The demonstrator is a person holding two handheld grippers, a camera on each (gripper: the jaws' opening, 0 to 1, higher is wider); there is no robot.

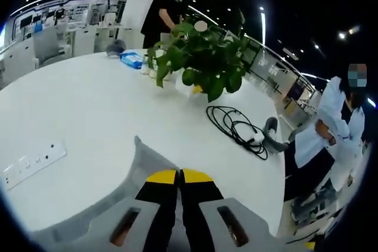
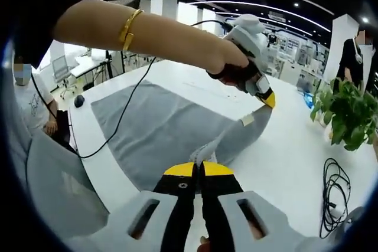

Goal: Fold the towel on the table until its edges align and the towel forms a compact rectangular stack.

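Both grippers, left (image 1: 178, 175) and right (image 2: 198, 169), were clenched on corners of the grey cloth towel (image 2: 159, 128), lifted off the white worktop (image 2: 295, 146); the first fold was under way, next carrying them across to the far edge.

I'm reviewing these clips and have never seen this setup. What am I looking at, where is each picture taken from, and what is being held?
There is no robot here. A person holds a two-jaw gripper in each hand, and a fisheye camera rides on each.

In the left gripper view, the left gripper has its yellow-tipped jaws closed on a corner of the grey towel. Beyond it on the white table are a potted plant, a coiled black cable and a power strip.

In the right gripper view, the right gripper pinches another towel edge. The person's hand holds the left gripper up, lifting its corner off the table.
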